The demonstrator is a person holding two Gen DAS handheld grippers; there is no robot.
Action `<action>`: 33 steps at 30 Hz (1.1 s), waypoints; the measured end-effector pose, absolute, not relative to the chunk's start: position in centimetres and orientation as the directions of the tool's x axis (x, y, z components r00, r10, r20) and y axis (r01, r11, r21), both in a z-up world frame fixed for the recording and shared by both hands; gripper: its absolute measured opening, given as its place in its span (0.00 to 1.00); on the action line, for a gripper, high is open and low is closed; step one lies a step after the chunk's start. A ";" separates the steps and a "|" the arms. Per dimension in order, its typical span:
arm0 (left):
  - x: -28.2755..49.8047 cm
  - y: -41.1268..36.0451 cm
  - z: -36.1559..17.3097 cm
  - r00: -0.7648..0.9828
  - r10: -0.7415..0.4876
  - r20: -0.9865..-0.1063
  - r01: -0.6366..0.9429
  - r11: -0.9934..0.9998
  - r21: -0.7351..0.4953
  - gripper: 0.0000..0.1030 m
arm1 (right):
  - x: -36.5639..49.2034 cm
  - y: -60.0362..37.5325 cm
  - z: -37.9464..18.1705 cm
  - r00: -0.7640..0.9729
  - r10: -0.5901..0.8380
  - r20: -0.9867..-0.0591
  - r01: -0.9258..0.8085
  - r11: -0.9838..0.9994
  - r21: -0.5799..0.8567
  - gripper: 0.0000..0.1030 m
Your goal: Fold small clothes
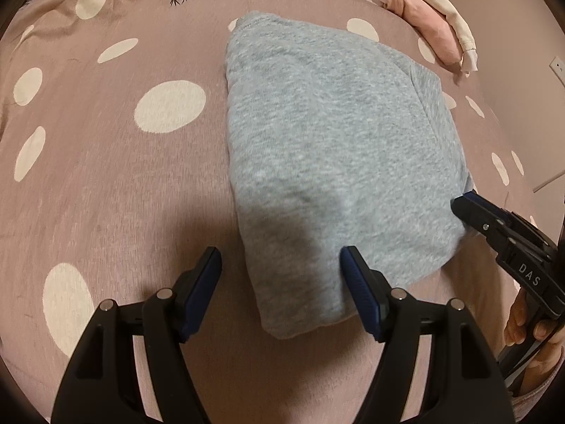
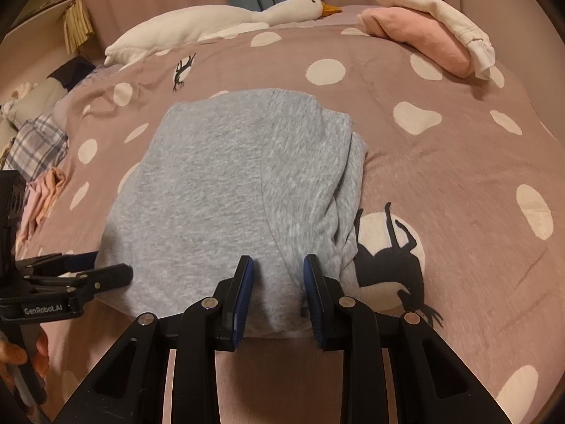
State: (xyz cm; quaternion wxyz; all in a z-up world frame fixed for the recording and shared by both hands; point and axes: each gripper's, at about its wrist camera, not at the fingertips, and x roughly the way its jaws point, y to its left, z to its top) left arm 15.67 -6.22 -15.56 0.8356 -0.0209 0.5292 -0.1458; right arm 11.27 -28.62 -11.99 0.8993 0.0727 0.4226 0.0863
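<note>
Left tool (image 1: 280,258) stood wide open, straddling the grey garment's (image 1: 332,148) near corner. Right tool (image 2: 279,265) (half-open) bracketed its hem on the bed (image 2: 459,176).

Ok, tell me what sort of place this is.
Most likely a bedroom: the grey garment lies on a bed under a pink spotted cover, with a stuffed goose toy along the far edge and folded clothes stacked near it.

Probably a home bedroom: polka-dot duvet (image 2: 441,176), plush goose (image 2: 219,21), folded clothes (image 2: 423,39).
</note>
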 end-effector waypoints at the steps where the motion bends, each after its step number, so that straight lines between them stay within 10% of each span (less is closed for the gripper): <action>1: 15.6 -6.2 -15.6 0.396 -0.266 -0.879 0.221 0.957 -0.190 0.70 | 11.2 -28.6 -12.0 0.628 0.217 -0.748 -0.093 0.975 0.204 0.26; 33: 12.7 -3.8 -14.9 0.405 -0.311 -0.860 0.203 0.947 -0.248 0.81 | 7.4 -34.6 -13.7 0.562 0.331 -0.758 0.057 0.899 0.435 0.55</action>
